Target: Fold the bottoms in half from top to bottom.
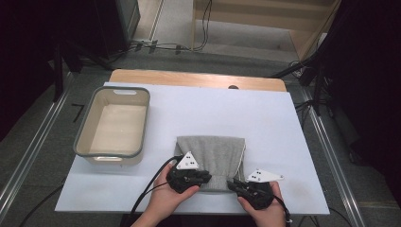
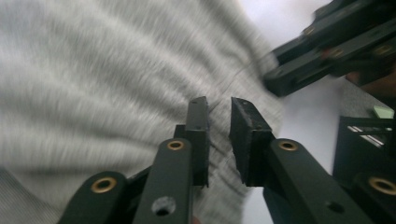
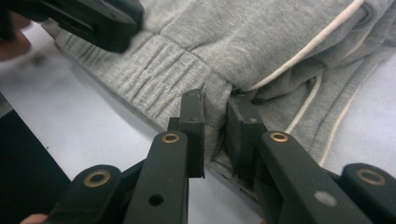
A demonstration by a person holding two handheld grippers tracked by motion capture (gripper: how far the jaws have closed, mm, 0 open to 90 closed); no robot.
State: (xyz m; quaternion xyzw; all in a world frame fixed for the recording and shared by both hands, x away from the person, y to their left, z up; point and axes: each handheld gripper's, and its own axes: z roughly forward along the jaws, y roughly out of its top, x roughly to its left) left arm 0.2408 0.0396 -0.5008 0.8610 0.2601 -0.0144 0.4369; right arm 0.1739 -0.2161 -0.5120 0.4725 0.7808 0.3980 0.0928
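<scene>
Leftmost on the white bench [image 1: 265, 118] stands a beige tub with a grey rim [image 1: 113, 126], well apart from the work. Near the front edge lies a folded grey garment with pale piping [image 1: 213, 158], its ribbed band toward the person. The left claw [image 1: 201, 177] sits over the band's left part; in the left gripper view the left claw [image 2: 218, 122] shows a narrow gap between its jaws, the blurred grey cloth lying just beyond and beneath them, not clearly pinched. Further right, the right claw [image 1: 232, 184] meets the band's right corner; in the right gripper view the right claw [image 3: 215, 123] has its jaws pressed on a fold of that garment [image 3: 261, 42] at the band's edge.
</scene>
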